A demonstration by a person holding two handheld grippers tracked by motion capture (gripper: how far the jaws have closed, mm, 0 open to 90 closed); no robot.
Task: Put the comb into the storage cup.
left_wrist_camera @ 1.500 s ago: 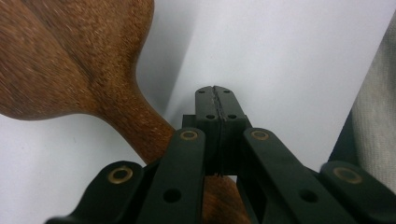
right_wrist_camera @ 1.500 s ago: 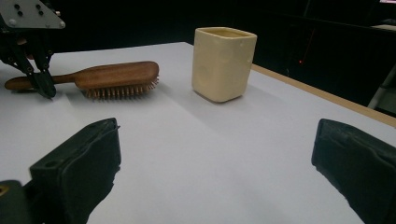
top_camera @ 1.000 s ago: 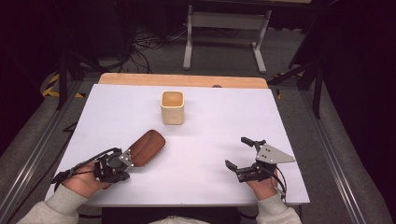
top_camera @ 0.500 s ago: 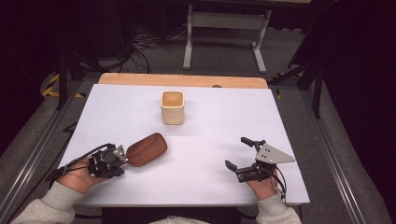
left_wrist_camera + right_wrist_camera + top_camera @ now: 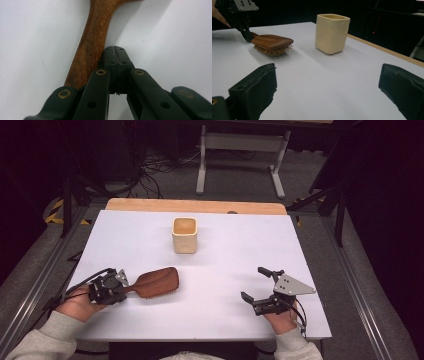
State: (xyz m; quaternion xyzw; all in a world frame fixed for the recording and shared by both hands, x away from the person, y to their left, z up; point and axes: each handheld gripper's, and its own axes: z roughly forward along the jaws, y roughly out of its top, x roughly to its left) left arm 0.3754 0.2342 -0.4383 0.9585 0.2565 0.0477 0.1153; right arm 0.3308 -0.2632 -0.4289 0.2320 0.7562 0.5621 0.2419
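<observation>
- Black jaws of my left gripper (image 5: 121,281) are closed flat against each other, with nothing between them; in the left gripper view the pads meet at the tip (image 5: 115,53) and the handle of the brown wooden paddle hairbrush (image 5: 93,47) lies just beside them, touching the jaw's left flank but not clamped.
- From that gripper the brush (image 5: 155,282) runs outward to the right and slightly away from me on the white table top (image 5: 225,255), bristles down, handle end toward my left hand (image 5: 75,304), head toward the table's centre.
- That long axis lines up nearly with the left gripper's own line, so I judge any grasp means opening the jaws and coming in across the handle; the left hand is by far the nearer.
- Beyond the brush, well apart toward the far edge, stands the cream square-sided cup (image 5: 184,235), upright and open.
- My right gripper (image 5: 259,284) sits near the table's right front, jaws spread wide and empty, well apart from brush and cup; its view looks across at the brush (image 5: 272,43) and the cup (image 5: 332,33).
- Against a second ago, the brush has swung from a steeper diagonal to nearly crosswise and slid toward me; the left gripper drew back with it, while the right one stayed put.
</observation>
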